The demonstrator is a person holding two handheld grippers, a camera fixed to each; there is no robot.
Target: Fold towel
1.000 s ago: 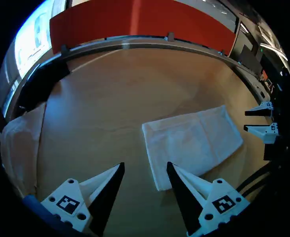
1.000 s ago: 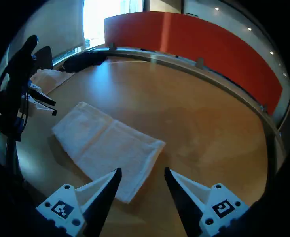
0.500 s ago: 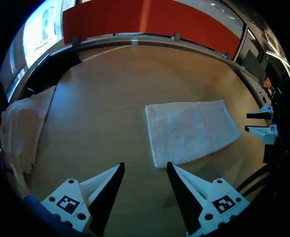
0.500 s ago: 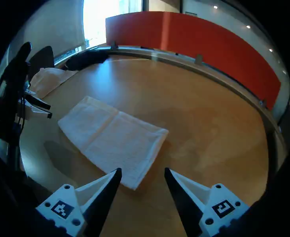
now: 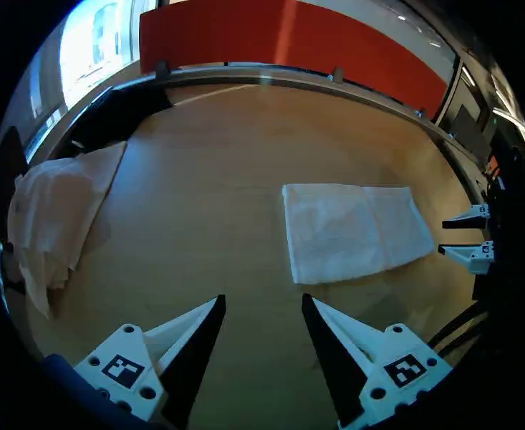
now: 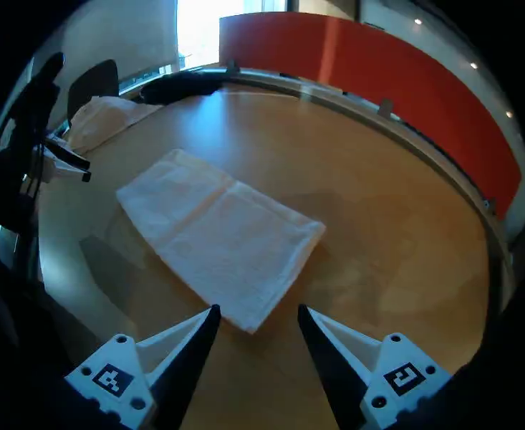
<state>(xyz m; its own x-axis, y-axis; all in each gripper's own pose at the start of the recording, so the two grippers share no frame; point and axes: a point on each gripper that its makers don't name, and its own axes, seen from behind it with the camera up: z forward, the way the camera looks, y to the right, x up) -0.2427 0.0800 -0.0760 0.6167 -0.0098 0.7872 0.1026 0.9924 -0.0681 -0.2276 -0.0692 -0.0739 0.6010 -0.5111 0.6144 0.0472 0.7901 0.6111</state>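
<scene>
The desk (image 5: 212, 201) on my side of the towel is bare wood, warm brown with a dull sheen. The towel (image 5: 355, 233) lies flat on it. It is white and folded into a rectangle, with one crease running across it. In the right gripper view its nearest corner comes just ahead of the gap between my fingers.

Well off the towel's left end, a pile of pale cloth (image 5: 54, 208) sits at the desk's edge and hangs partly over it. Beyond that pile lies a dark bundle (image 5: 115, 115); I cannot tell what it is. Past the towel, a metal rail (image 5: 262, 72) follows the desk's curved far edge. A red partition (image 5: 283, 36) stands behind the rail, and a bright window (image 5: 90, 43) is to its left.

My left hand-held gripper (image 5: 263, 297) hangs short of the towel's near long edge. Its fingers are spread apart with nothing between them, and they touch nothing. My right hand-held gripper (image 6: 257, 308) is spread just as wide and is also empty, facing the towel's near corner. In the left gripper view it appears again at the towel's right end, with its fingertips (image 5: 445, 224) apart and just beside the short edge. I cannot tell whether they touch the cloth.
</scene>
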